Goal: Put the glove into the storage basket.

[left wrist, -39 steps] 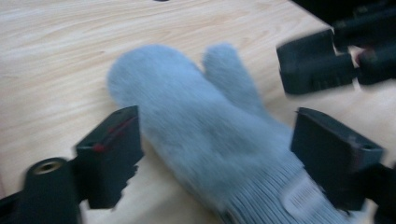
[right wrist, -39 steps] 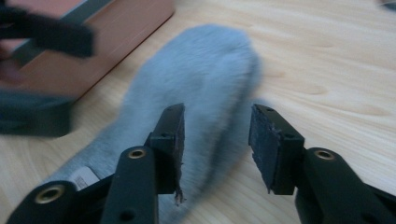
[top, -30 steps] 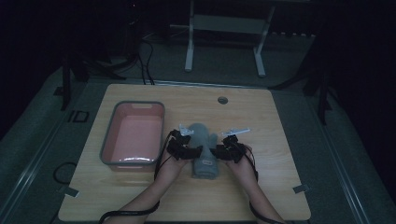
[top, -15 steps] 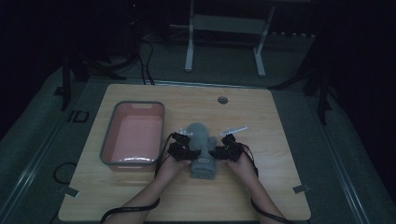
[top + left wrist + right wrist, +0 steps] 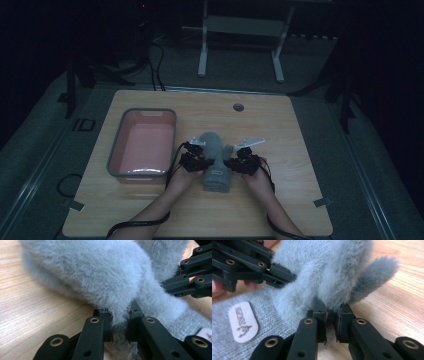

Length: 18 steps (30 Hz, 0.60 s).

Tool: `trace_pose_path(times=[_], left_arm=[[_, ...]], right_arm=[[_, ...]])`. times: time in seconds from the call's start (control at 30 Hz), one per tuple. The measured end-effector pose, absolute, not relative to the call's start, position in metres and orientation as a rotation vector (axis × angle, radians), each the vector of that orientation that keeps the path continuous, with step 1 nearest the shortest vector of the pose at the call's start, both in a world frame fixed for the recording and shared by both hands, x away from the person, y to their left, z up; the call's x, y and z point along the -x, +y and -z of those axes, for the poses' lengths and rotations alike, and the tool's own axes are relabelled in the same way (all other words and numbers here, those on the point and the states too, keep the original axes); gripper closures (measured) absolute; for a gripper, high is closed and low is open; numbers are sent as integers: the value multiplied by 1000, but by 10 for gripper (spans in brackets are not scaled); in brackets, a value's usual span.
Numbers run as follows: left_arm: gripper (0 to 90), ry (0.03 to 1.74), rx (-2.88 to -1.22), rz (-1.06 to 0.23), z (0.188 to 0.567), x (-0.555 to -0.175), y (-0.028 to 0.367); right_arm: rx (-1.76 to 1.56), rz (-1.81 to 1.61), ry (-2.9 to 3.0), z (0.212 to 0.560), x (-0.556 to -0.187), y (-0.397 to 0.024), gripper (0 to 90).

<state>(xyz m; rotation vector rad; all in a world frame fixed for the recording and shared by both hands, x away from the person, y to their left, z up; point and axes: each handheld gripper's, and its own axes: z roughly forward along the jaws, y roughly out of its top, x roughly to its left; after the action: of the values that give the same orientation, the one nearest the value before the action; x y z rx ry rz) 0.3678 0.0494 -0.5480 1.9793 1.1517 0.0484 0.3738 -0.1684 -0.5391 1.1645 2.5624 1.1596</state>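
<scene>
A grey fluffy mitten (image 5: 215,160) with a knit cuff and a pale label (image 5: 243,322) lies on the wooden table (image 5: 300,150), its thumb (image 5: 374,272) pointing right. My left gripper (image 5: 196,161) holds its left edge, jaws shut on a fold of fur (image 5: 120,320). My right gripper (image 5: 239,162) is at the mitten's right edge by the thumb, jaws shut on the fur (image 5: 331,307). The left gripper's black linkage (image 5: 249,265) is in the right gripper view across the mitten, and the right gripper's linkage (image 5: 192,282) is in the left gripper view.
A grey bin with a pink inside (image 5: 116,165) stands left of the mitten, close to my left hand. A round hole (image 5: 238,107) sits near the table's far edge. Beyond the table stand a white frame (image 5: 240,30) and cables on the floor.
Both hands and the mitten have slid slightly toward the table's front edge. The jaws have stayed on the mitten's two sides.
</scene>
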Motion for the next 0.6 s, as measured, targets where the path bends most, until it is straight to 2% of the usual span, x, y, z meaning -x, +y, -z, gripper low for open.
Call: trace_pose_path(times=[0.23,0.6], left_arm=[[812,1131,-1959,-54,531,-366,51],[814,1047,-1932,-134,480,-359,58]], right_arm=[[-1164,-1234,2546,524,-371,-173,822],[-1083,-1338,2479,478,-364,-176,826]])
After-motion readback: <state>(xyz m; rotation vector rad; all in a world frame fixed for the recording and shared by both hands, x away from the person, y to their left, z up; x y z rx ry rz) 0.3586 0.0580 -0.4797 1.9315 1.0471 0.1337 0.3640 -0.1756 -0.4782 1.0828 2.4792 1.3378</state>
